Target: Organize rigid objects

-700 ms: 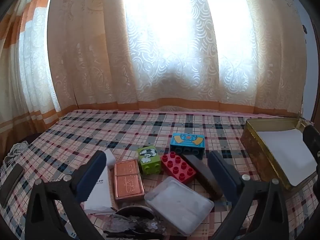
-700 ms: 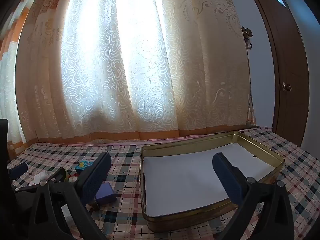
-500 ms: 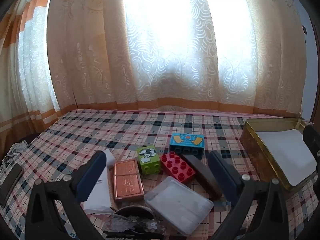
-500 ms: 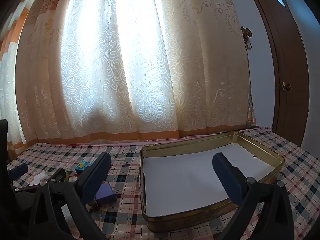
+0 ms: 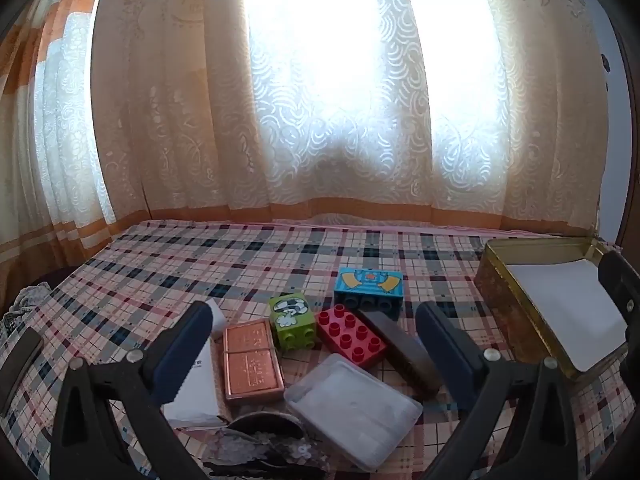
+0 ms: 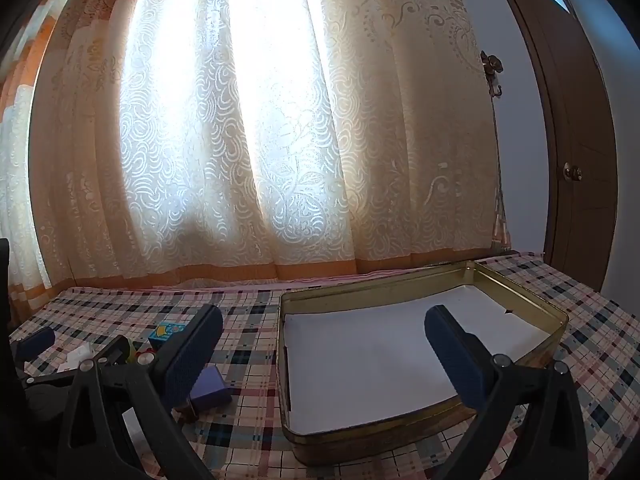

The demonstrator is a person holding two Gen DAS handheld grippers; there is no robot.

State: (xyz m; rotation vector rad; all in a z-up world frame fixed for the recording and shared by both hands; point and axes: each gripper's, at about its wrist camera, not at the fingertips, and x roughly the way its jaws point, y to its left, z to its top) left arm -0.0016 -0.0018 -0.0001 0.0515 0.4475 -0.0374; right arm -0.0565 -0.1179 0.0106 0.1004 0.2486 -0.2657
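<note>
On the checked cloth in the left wrist view lie a copper-coloured case (image 5: 251,360), a green brick (image 5: 293,321), a red brick (image 5: 351,336), a blue brick (image 5: 369,290), a dark long block (image 5: 400,346), a clear plastic box (image 5: 353,400) and a white box (image 5: 194,384). My left gripper (image 5: 316,352) hovers over this cluster, open, holding nothing. A gold tin (image 6: 420,432) lined with white paper sits under my right gripper (image 6: 324,356), also open and holding nothing. The tin (image 5: 496,292) shows at the right of the left view.
Lace curtains hang behind the table along its far edge. A brown door (image 6: 576,168) stands at the right. A dark flat object (image 5: 20,360) lies at the cloth's left edge. The other gripper's finger (image 5: 620,292) shows over the tin. A purple block (image 6: 212,388) lies left of the tin.
</note>
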